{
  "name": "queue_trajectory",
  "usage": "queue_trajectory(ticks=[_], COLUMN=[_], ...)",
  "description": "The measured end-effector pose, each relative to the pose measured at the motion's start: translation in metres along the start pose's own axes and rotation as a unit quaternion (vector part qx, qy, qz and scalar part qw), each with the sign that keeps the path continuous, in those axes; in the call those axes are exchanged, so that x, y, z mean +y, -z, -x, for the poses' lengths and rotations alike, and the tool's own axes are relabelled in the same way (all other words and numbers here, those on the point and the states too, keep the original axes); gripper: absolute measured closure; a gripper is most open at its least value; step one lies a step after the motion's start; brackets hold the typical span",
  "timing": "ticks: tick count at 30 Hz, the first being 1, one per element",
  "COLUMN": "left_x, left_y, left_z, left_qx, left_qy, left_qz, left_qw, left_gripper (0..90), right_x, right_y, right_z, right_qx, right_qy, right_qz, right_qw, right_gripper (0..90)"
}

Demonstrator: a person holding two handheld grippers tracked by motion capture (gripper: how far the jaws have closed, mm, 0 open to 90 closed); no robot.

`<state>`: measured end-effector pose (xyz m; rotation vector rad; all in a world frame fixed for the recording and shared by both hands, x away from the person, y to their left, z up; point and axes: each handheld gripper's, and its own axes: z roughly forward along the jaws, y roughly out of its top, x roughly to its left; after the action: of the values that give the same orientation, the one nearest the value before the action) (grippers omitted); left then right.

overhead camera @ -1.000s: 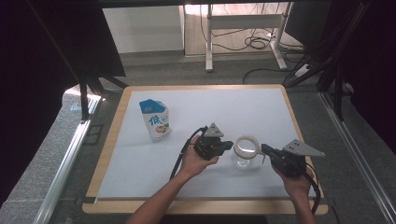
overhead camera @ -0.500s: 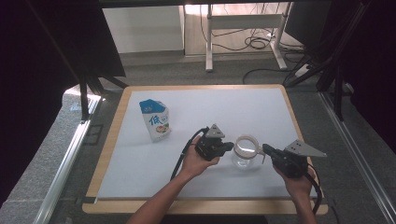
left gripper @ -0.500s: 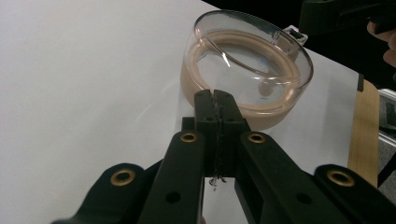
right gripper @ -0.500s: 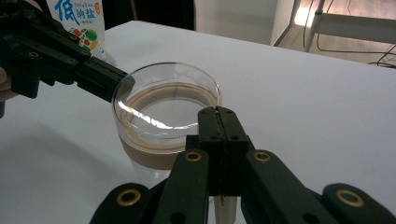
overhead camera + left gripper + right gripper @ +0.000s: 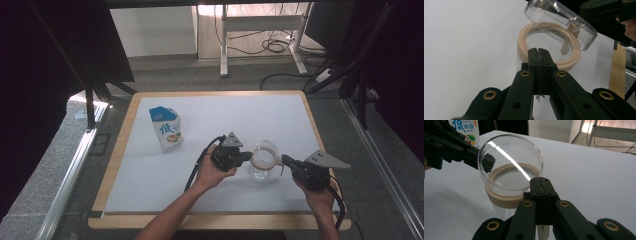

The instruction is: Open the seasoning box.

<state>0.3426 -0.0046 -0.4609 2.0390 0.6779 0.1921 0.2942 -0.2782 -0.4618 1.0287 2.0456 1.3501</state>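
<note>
1. Near the front middle of the white table [image 5: 150, 170], a clear glass jar [image 5: 262, 167] with a beige ring is standing between the two grippers.
2. Its clear lid [image 5: 510, 168] is tilting up over the ring [image 5: 549, 48], hinged open.
3. Left gripper [image 5: 245, 157] is pressing its jaws together at the jar's ring; whether they are pinching the rim is unclear.
4. Right gripper [image 5: 286, 161] is likewise keeping its jaws fully together, tips touching the jar's other side by the lid.
5. A blue-and-white pouch [image 5: 167, 128] is standing well apart, toward the table's far left.
</note>
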Motion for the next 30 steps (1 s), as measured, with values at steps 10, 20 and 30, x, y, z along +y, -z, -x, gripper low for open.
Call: queue_trajectory(ticks=[10,20,30], left_x=[0.012,0.029,0.054], left_y=[0.001,0.003,-0.01], left_z=[0.002,0.01,0.038], left_qx=[-0.002,-0.012,-0.029], left_qy=[-0.014,-0.022,-0.061], left_qz=[0.003,0.006,0.002], left_qw=[0.9999,0.9997,0.9977], left_gripper=[90.0,90.0,90.0], right_x=[0.004,-0.024,-0.046], right_y=[0.007,-0.012,-0.035], right_z=[-0.015,-0.056,-0.063], right_qx=[0.026,0.065,0.082], right_qy=[0.0,0.04,0.044], right_qz=[0.011,-0.033,-0.078], right_qw=[0.9996,0.9965,0.9926], right_gripper=[90.0,71.6,64.3])
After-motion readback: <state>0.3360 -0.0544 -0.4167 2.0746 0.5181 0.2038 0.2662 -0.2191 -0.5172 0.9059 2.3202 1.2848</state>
